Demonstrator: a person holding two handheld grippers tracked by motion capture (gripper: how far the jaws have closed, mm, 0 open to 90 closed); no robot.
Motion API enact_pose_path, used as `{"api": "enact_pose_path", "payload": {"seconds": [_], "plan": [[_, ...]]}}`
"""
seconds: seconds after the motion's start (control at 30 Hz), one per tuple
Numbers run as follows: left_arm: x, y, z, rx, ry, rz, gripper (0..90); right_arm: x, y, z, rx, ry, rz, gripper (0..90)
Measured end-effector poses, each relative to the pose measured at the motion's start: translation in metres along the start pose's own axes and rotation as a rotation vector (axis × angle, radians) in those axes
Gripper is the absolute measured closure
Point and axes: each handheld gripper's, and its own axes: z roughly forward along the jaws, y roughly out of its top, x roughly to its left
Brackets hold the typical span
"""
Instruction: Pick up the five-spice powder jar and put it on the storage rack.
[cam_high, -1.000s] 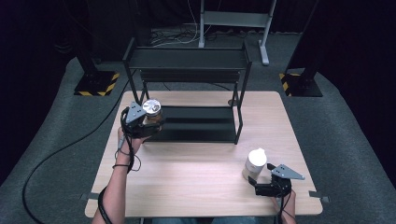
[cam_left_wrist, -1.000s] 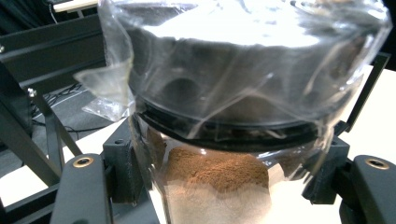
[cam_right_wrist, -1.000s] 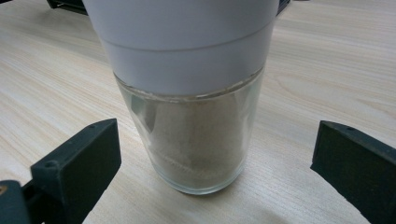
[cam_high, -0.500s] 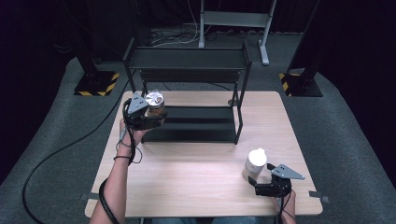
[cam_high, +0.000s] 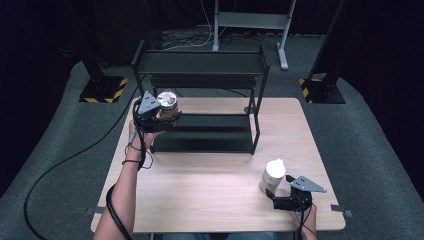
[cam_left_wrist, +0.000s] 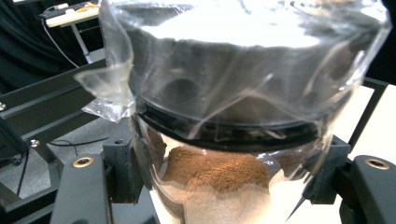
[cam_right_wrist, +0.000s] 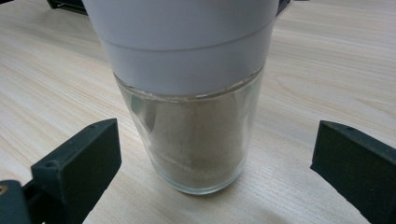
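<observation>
Left gripper (cam_high: 161, 119) is clamped on a spice jar (cam_high: 167, 103) at the rack's (cam_high: 210, 65) left end — right gripper's (cam_high: 280, 196) jaws are spread wide around a white-capped jar (cam_high: 273, 175) near the table's (cam_high: 200, 195) front right corner.

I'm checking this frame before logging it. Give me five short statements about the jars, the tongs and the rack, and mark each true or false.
1. The left tongs grip a clear glass jar of brown powder with a plastic-wrapped lid. True.
2. The right tongs are clamped on the white-capped glass jar of pale powder. False: their jaws stand apart from it on both sides.
3. The white-capped jar stands upright on the light wooden table. True.
4. The brown-powder jar lies on its side on the table. False: it is held upright, off the table.
5. The black metal two-tier rack stands on the table's far side. True.
</observation>
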Motion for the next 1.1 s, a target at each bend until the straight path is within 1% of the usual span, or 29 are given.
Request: {"api": "enact_pose_path", "payload": {"seconds": [0.23, 0.5, 0.6, 1.1], "plan": [[0.005, 0.006, 0.0, -0.016, -0.007, -0.014, 30.1, 0.0, 0.0, 0.0, 0.0, 0.0, 0.0, 0.2], [0.008, 0.015, -0.001, -0.024, -0.01, -0.003, 30.1, 0.0, 0.0, 0.0, 0.002, 0.0, 0.001, 0.3], [0.01, 0.016, -0.002, -0.03, -0.014, -0.011, 30.2, 0.0, 0.0, 0.0, 0.001, 0.0, 0.001, 0.3], [0.014, 0.031, -0.007, -0.055, -0.026, -0.002, 30.1, 0.0, 0.0, 0.0, 0.001, -0.001, 0.0, 0.3]]}}
